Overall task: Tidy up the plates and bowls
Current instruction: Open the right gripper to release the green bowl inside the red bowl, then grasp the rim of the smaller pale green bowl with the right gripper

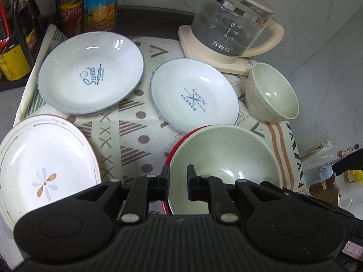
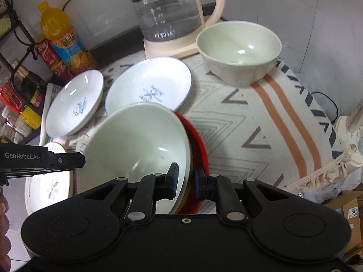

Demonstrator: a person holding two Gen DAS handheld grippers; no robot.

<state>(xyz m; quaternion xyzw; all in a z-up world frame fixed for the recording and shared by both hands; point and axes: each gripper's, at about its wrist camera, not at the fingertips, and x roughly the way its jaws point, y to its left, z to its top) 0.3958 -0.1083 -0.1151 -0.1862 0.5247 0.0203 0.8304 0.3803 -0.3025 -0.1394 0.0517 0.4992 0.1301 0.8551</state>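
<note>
Straddling glossy round green bowl (image 2: 136,140) rim, right tool (image 2: 185,181) slightly apart, left tool (image 1: 178,182) likewise.

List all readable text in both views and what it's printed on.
"Sweet": far left plate
"BAKERY": middle plate; its smaller script is too blurred to read
"GenRobot.AI": side of left gripper
"2402": sticker on cardboard box
Chinese characters on the orange drink bottle, red bottle and glass kettle: too blurred to read
</note>
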